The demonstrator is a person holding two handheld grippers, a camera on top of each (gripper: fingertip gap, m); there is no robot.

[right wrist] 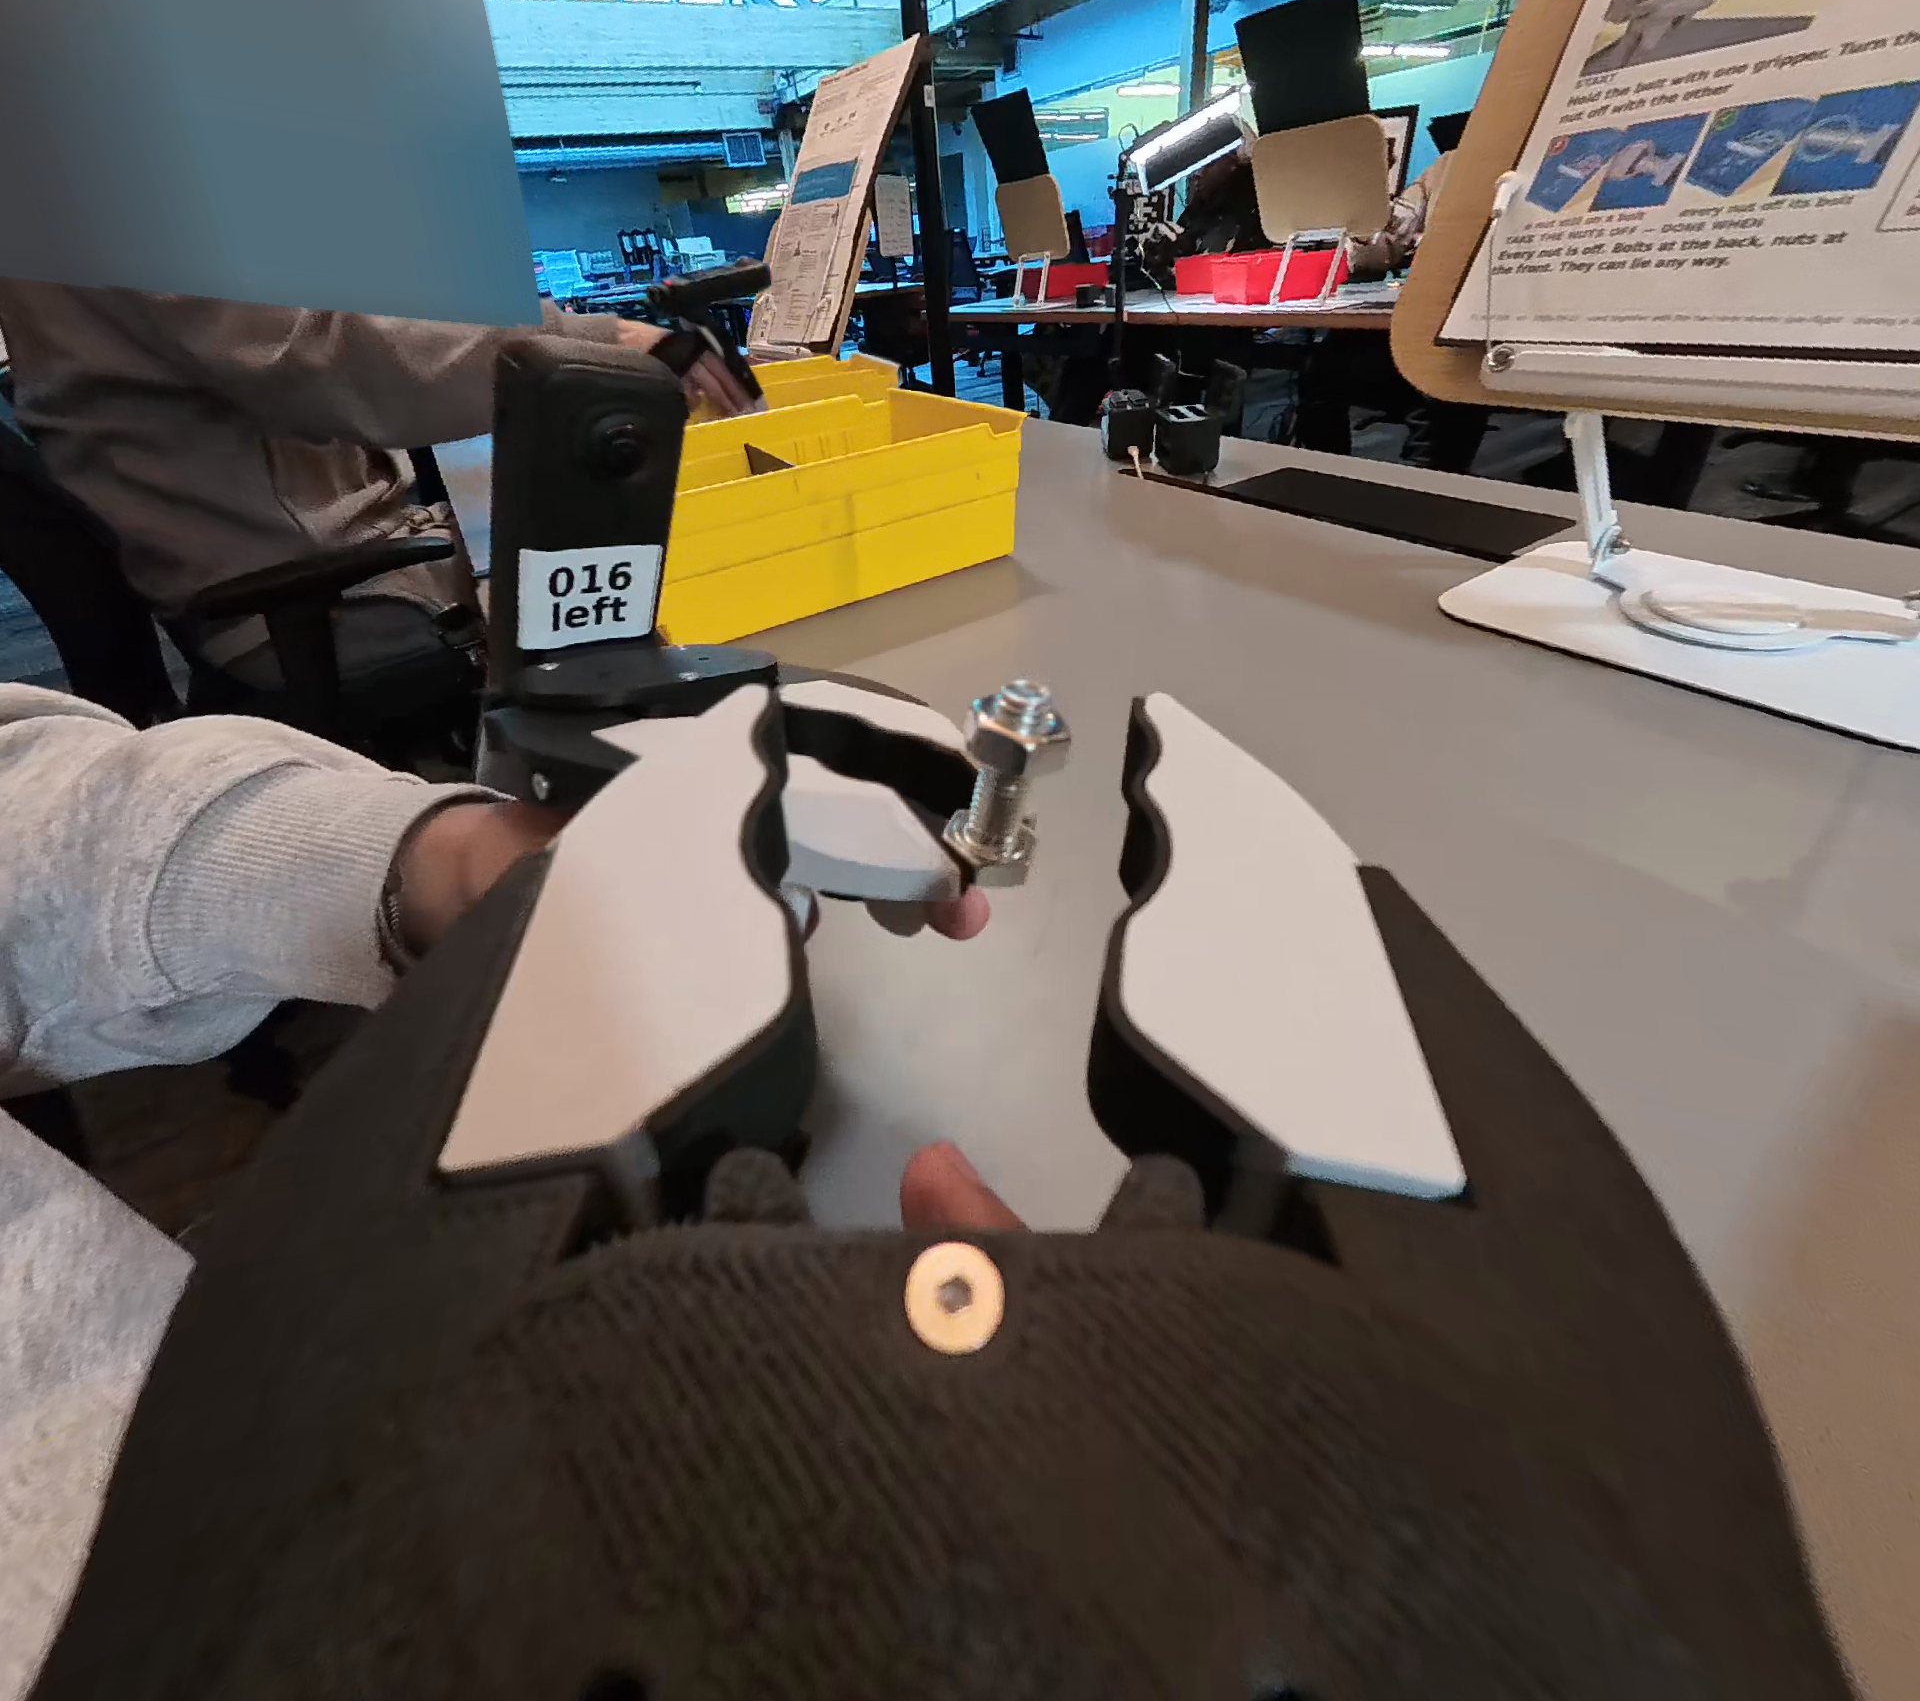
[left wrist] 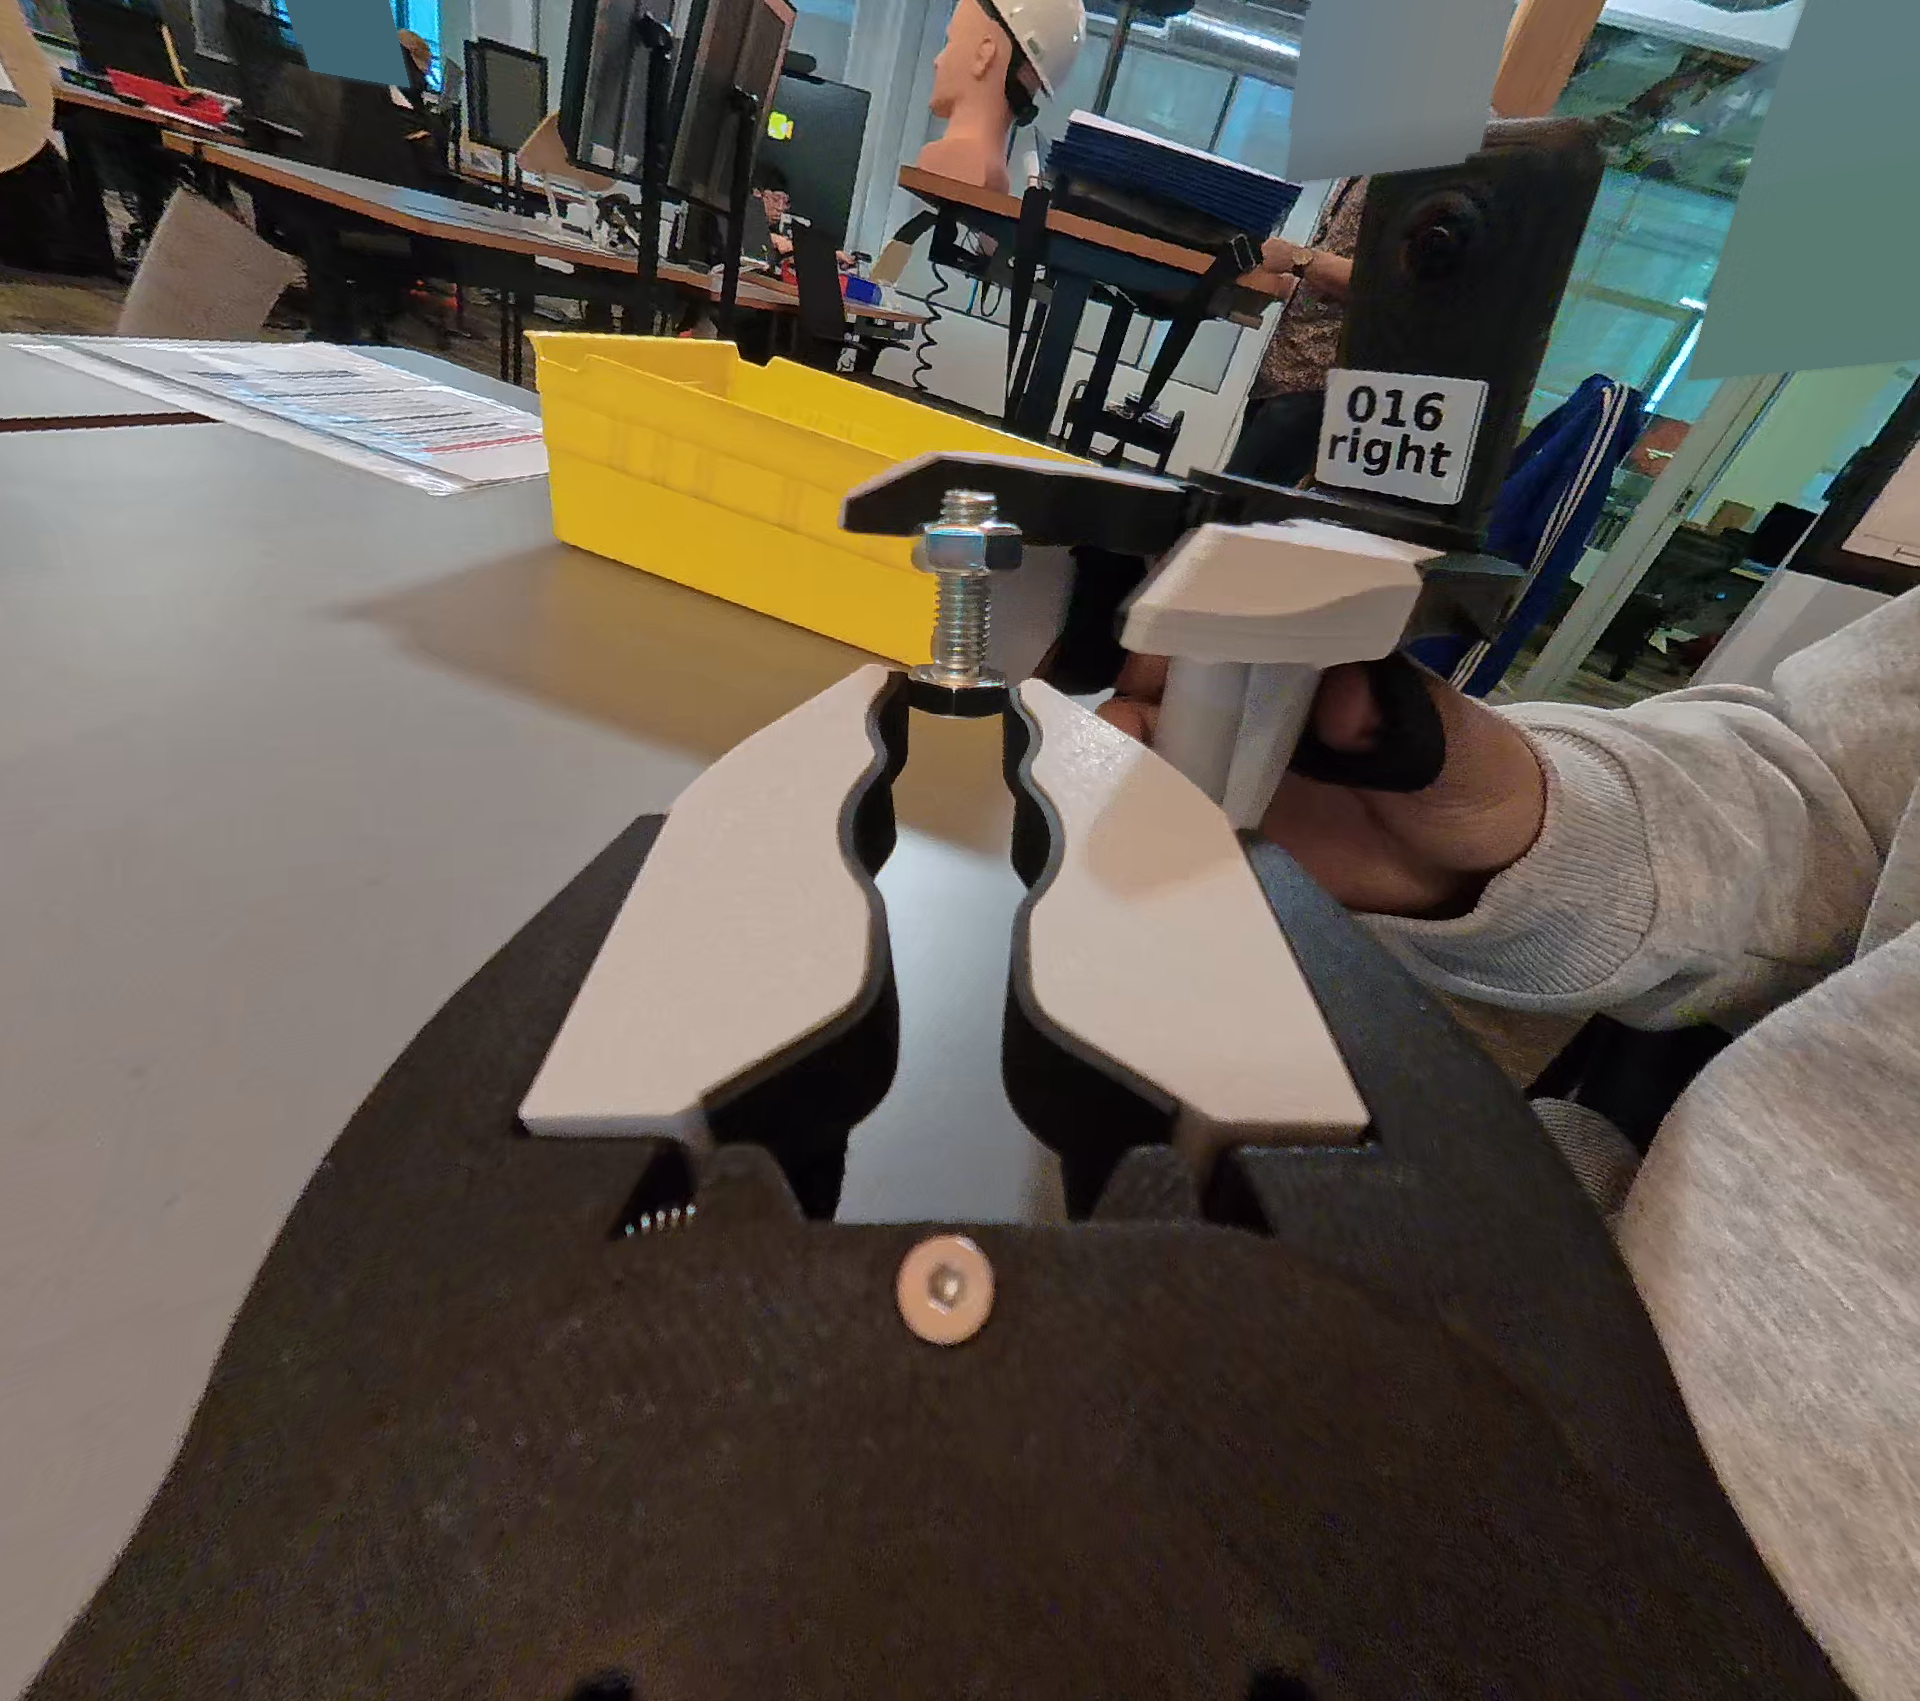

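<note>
A silver bolt [left wrist: 961,612] stands upright above the grey table [left wrist: 260,768]. A hex nut [left wrist: 966,550] sits near the top of its thread. My left gripper [left wrist: 954,695] is shut on the bolt's head at the fingertips. In the right wrist view the bolt [right wrist: 997,804] tilts slightly, with the nut [right wrist: 1018,732] high on it and the left gripper [right wrist: 982,856] pinching its head from the left. My right gripper [right wrist: 956,711] is open, its fingers wide on either side of the nut without touching it. It also shows in the left wrist view [left wrist: 987,560], level with the nut.
A yellow divided bin [left wrist: 727,467] stands on the table behind the bolt, also in the right wrist view [right wrist: 852,498]. An instruction sheet on a white stand [right wrist: 1662,623] is at the right. A laminated sheet [left wrist: 312,404] lies far left. A seated person [right wrist: 260,425] reaches into the bin. Both grippers' tips are close together, under 4 cm apart.
</note>
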